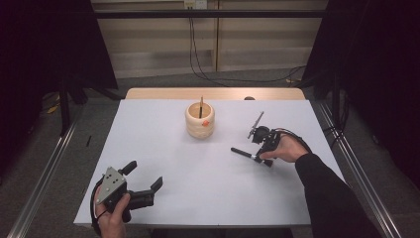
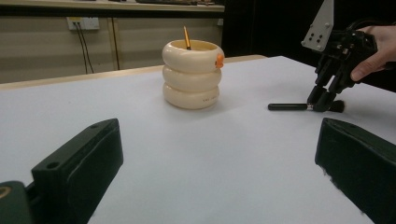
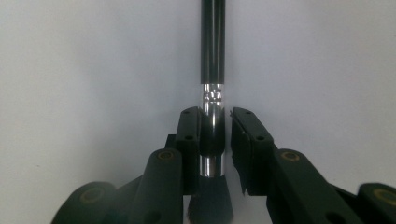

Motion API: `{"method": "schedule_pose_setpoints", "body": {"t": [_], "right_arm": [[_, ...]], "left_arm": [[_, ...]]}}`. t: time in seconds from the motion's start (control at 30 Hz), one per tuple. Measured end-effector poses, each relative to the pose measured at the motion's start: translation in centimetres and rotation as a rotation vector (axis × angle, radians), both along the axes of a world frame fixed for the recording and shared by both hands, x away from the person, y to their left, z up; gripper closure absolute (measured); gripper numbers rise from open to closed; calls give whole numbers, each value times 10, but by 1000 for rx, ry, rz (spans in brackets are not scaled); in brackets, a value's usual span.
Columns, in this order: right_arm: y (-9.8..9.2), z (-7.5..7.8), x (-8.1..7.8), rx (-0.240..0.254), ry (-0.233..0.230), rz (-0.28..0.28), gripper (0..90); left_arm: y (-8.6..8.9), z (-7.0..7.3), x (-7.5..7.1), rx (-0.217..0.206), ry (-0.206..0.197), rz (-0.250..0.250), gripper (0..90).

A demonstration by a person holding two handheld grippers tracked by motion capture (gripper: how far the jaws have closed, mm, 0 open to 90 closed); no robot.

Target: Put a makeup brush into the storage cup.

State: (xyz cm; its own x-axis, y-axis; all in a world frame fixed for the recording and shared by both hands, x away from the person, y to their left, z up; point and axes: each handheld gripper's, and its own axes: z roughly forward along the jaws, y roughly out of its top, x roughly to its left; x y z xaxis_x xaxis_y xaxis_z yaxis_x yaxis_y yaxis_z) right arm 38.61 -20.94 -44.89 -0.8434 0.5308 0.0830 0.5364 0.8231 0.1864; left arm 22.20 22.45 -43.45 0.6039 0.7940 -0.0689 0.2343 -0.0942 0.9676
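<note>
A black-handled brush (image 1: 242, 152) with a silver ferrule lies flat on the white table, right of centre. My right gripper (image 1: 257, 158) points down at it. In the right gripper view the jaws of the right gripper (image 3: 214, 116) hug the ferrule of the brush (image 3: 213, 42), bristles toward the camera. The left gripper view shows the brush (image 2: 287, 107) pinched by the right gripper (image 2: 322, 100) at its bristle end. My left gripper (image 1: 144, 174) rests near the front left edge, open and holding nothing; its jaws in the left gripper view (image 2: 217, 140) stand wide apart.
A cream ringed holder (image 1: 200, 120) stands at the table's middle back with a thin stick (image 1: 201, 106) in it and an orange bit (image 2: 219, 59) on its rim. The white tabletop (image 1: 198, 198) ends close to my left hand. Metal rails (image 1: 44, 178) flank the table.
</note>
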Motion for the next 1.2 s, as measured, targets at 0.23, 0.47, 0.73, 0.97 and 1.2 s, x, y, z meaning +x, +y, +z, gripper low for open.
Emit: {"method": "schedule_pose_setpoints", "body": {"t": [0.23,0.47,0.73,0.97,1.2], "right_arm": [[2,0,-1,-16,-11,3,777],[2,0,-2,-17,-21,7,784],[0,0,-2,-3,-12,-1,785],[-1,1,-6,21,-3,-16,785],[-5,7,-9,72,-29,-33,784]], "left_arm": [[-1,0,0,-2,2,-4,10],[0,0,0,5,-4,3,9],[1,0,0,-5,2,2,10],[0,0,0,-6,-2,0,11],[0,0,-1,-7,-3,-1,9]]}}
